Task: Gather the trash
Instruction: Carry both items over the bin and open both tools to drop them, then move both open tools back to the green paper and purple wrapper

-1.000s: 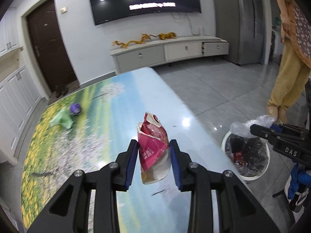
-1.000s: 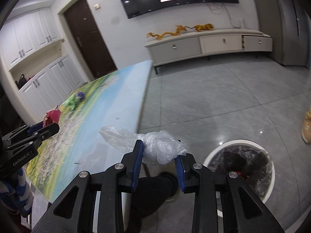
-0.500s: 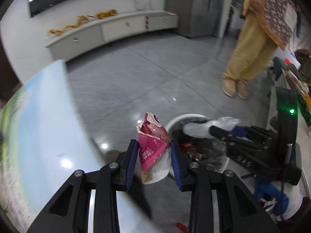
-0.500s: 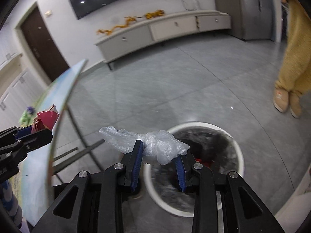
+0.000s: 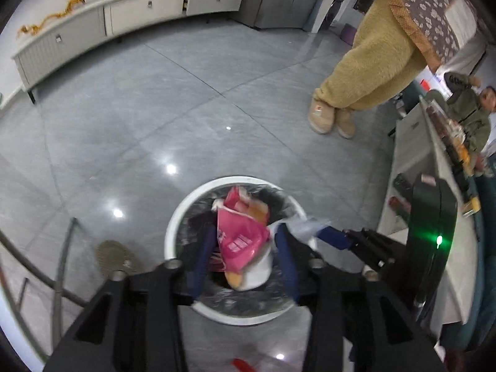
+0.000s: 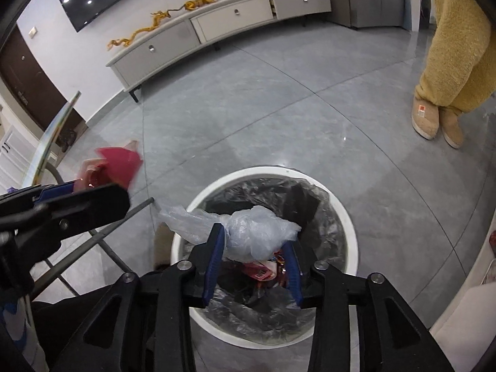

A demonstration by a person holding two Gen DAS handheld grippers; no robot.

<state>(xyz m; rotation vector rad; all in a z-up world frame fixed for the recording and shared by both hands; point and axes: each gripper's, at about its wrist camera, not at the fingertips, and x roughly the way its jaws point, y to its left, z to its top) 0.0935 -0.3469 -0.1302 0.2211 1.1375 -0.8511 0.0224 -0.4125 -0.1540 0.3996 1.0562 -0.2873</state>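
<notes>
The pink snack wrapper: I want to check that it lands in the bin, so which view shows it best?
The left wrist view: the pink snack wrapper sits centred between the left gripper fingers, whose jaws are opening, directly over the lined trash bin. The right wrist view shows only its blurred top at the left edge, off to the side of the bin.

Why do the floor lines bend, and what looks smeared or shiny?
Both views come through fisheye lenses, so straight floor seams bow. Left view: ceiling lights glint as white spots on the tiles, and the pink wrapper is slightly soft. Right view: that wrapper is smeared by motion; the bin is sharp.
</notes>
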